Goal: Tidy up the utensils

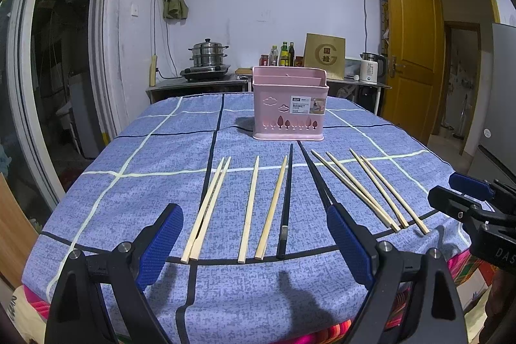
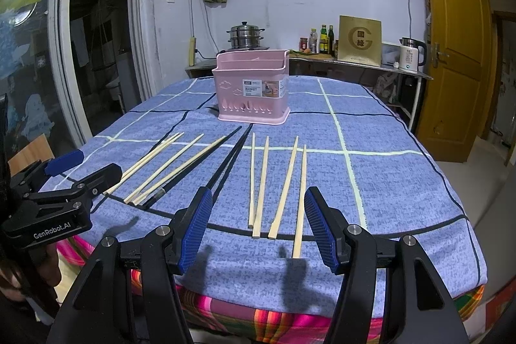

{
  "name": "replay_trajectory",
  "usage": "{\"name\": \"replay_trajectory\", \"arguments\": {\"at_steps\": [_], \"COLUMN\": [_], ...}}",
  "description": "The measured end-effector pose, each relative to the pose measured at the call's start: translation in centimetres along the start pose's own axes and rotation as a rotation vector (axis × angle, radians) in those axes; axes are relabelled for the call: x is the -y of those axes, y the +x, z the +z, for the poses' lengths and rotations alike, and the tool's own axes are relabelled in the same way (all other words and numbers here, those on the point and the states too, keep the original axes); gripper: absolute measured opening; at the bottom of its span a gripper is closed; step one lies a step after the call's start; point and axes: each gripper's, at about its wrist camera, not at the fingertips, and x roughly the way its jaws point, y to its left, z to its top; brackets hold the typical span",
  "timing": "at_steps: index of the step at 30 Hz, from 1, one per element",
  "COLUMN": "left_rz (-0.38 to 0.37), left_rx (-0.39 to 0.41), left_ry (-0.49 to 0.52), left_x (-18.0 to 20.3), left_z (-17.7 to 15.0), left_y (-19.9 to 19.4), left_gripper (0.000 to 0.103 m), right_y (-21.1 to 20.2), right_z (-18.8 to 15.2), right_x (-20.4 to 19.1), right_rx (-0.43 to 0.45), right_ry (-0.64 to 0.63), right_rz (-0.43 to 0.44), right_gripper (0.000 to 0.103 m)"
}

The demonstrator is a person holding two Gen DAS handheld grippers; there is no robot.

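A pink utensil basket [image 1: 288,103] [image 2: 253,86] stands upright mid-table on the blue checked cloth [image 1: 154,150]. In front of it lie several pale wooden chopsticks [image 1: 248,211] [image 2: 261,186] and two black chopsticks [image 1: 285,199] [image 2: 225,163], spread in a row pointing toward the basket. My left gripper [image 1: 254,242] is open and empty above the near table edge, facing the left chopsticks. My right gripper [image 2: 258,226] is open and empty, facing the right chopsticks. Each gripper shows in the other's view: the right one [image 1: 467,192], the left one [image 2: 80,166].
Behind the table a steel counter holds a steamer pot [image 1: 208,54], bottles [image 1: 283,54], a brown box [image 1: 324,55] and a white kettle [image 1: 369,68]. A yellow door [image 1: 412,41] stands right, a glass door [image 1: 48,70] left. A striped cloth [image 2: 290,321] hangs below the table's front edge.
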Motion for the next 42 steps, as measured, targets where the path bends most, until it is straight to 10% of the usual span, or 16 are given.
{"name": "replay_trajectory", "arguments": {"at_steps": [42], "left_rz": [-0.005], "left_rx": [-0.004], "left_ry": [0.003], "left_x": [-0.1], "left_z": [0.19], "left_y": [0.14], "left_gripper": [0.091], "right_y": [-0.02], "right_z": [0.08], "right_x": [0.03], "right_rx": [0.0], "right_ry": [0.002], "right_rz": [0.002], "right_gripper": [0.06]}}
